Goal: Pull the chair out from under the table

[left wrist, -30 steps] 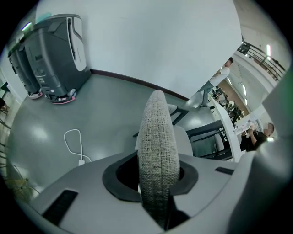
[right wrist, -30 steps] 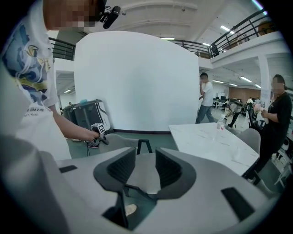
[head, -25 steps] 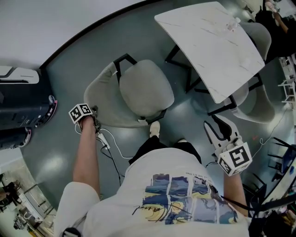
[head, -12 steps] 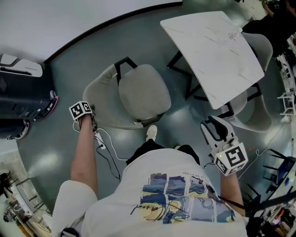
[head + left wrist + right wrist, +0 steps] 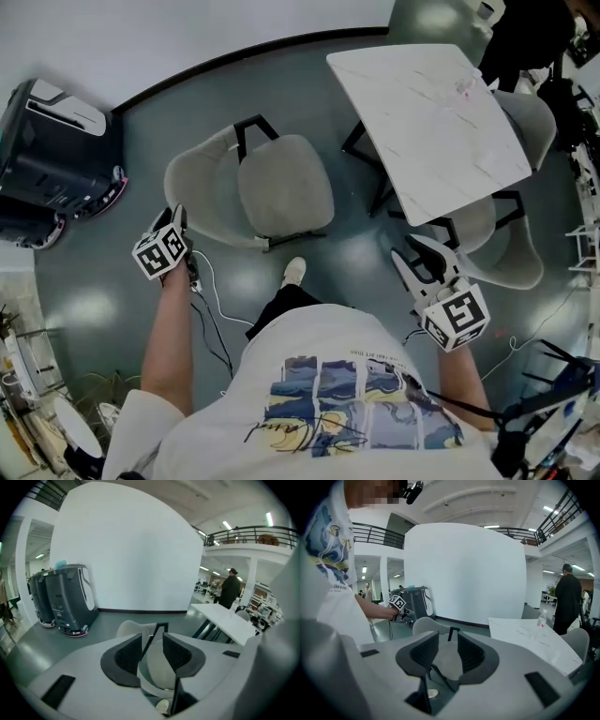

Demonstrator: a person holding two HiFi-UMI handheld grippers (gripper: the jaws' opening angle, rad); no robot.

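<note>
second chair [image 5: 516, 258]: partly hidden under table [image 5: 431, 112] | dark machine [image 5: 47, 159]: cut by left edge

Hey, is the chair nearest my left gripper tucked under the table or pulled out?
Pulled out. The chair stands wholly clear of the table, with bare floor between them.

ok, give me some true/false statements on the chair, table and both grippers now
The chair in front of the person stands clear of the white table. True.
The left gripper clamps the chair's back. False: it is off the chair, jaws opening with nothing between them.
The right gripper is open and empty. True.
A bottle lies on the chair seat. False: the seat is bare; the bottle stands on the table.
</note>
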